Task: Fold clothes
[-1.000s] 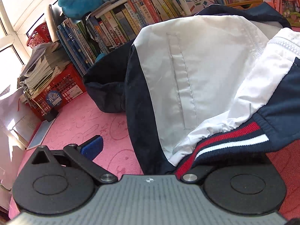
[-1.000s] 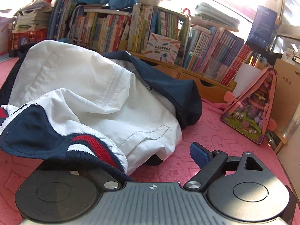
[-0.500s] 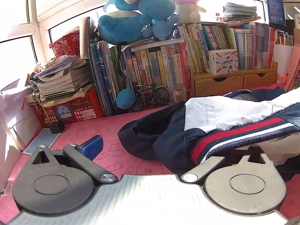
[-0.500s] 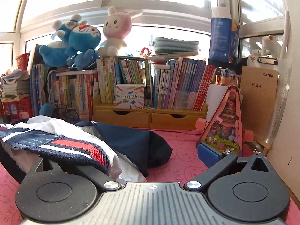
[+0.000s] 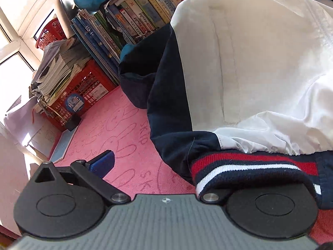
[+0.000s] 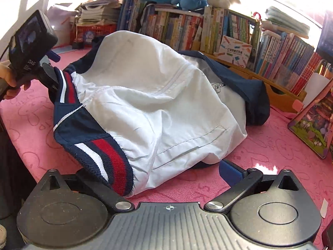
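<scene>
Item: white-and-navy jacket point(image 6: 158, 104), heaped mid-way across the pink mat point(image 6: 270, 150), toward its book-lined back edge.

Left gripper point(image 5: 158, 166): I read it spread wide; striped hem point(image 5: 249, 166) draped over one finger, not pinched.

Right gripper point(image 6: 166, 173): likewise wide, hem point(image 6: 108, 154) lying over one finger.

Step, my judgement: hem being laid toward the near edge. Next: spread the body flat, smooth it.

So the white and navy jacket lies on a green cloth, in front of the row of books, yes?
Not quite: the cloth under the jacket is pink, not green. The right wrist view shows it plainly, with the jacket lying in front of the row of books.
</scene>
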A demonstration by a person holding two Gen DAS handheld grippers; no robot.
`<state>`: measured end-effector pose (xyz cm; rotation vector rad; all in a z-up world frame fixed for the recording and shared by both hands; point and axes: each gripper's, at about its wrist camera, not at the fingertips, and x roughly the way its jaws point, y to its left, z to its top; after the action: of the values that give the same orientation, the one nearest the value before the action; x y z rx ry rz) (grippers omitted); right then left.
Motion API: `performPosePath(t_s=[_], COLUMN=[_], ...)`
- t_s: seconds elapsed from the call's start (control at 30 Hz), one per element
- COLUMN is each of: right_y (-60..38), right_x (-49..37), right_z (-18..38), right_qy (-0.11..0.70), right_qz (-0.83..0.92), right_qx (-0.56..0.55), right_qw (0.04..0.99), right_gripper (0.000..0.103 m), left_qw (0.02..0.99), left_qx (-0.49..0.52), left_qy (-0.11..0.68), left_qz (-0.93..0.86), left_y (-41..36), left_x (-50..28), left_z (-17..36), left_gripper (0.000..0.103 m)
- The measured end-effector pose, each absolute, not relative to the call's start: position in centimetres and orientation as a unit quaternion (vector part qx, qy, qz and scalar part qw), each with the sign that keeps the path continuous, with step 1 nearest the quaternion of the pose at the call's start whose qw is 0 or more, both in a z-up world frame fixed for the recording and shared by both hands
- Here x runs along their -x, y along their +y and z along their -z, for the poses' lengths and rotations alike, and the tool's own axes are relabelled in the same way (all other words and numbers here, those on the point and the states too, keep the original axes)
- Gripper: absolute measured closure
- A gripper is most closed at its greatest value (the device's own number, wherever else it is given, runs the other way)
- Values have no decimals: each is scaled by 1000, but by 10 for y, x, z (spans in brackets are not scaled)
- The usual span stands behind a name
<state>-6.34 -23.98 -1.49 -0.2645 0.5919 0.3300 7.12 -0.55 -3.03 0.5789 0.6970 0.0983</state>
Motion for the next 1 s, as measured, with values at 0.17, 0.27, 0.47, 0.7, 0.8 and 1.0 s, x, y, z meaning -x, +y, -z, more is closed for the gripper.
performPosePath(t_s=[0.17,0.27,0.47,0.7,0.8,1.0], right_y=[-245,-251,-256,-298,-269,-290], right_x=[78,67,68,87,100,119], right_z=[4,5,-2,-28,-5,-35], right_qy=[253,273,229,143,53,176], right_qz=[-195,-242,-42,143,191,36], right_qx=[69,15,115,176,386,198], right_qw=[945,931,966,964,901,964], right_gripper=[0,0,6,4,0,0], left_qw=[903,904,910,937,946,943], left_qx=[-243,-234,-228,-175,-187,-196], left_qy=[352,356,344,302,263,268], left_qz=[-39,-37,-28,27,23,10], left_y=[4,7,23,31,37,72], left_x=[-77,-77,-69,-37,-19,14], left_z=[23,23,19,-23,-54,-86], left_gripper=[0,0,0,0,0,0])
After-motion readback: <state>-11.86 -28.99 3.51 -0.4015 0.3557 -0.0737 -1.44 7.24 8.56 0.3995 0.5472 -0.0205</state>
